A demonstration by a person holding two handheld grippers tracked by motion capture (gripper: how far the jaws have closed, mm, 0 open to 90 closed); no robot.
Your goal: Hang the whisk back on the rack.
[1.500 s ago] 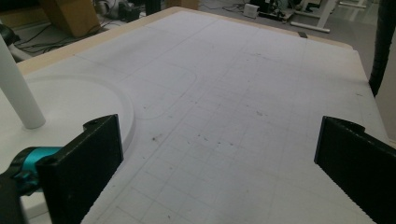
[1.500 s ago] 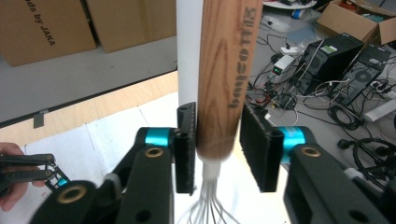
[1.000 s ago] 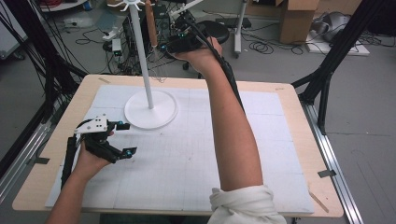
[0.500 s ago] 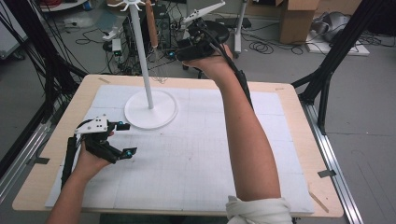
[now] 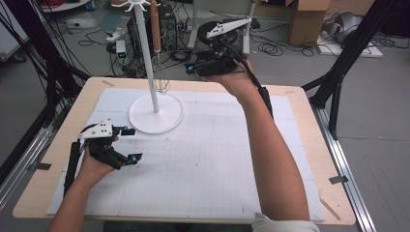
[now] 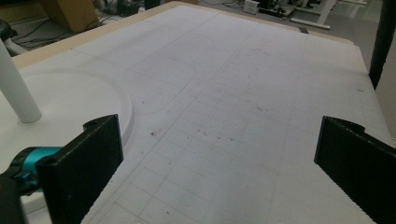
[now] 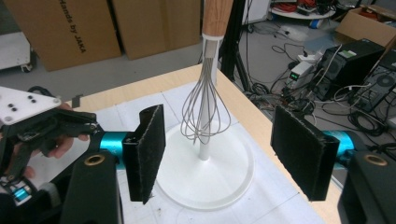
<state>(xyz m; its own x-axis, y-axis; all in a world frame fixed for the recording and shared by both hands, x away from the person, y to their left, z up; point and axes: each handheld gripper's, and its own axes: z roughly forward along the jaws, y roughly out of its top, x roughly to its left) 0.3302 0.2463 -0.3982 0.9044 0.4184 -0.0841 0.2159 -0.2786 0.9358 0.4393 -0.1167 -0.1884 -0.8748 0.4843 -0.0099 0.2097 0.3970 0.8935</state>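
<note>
A whisk [image 5: 155, 29] with a wooden handle hangs from the top of a white stand [image 5: 155, 116], its wires [image 5: 161, 83] beside the pole. To its right, over the table's far edge, my right gripper [image 5: 193, 67] is open; its jaws have just been opening, with nothing between the pads. In the right gripper view the whisk [image 7: 205, 112] hangs farther off, framed by my right gripper [image 7: 224, 149]. My left gripper [image 5: 131, 144] rests open on the mat in front of the stand's base. The left gripper view has my left gripper [image 6: 219, 154] spread wide over bare mat.
A white gridded mat [image 5: 208, 159] covers the wooden table [image 5: 309, 145]. The stand's round base [image 6: 60, 102] lies just left of the left gripper's jaws. Beyond the far edge are cables, computers [image 7: 350, 60] and cardboard boxes [image 7: 60, 32] on the floor.
My right gripper has drawn back to the right and a little down from the whisk's handle, its jaws spreading. The whisk stays hanging on the stand. The left hand has not moved.
</note>
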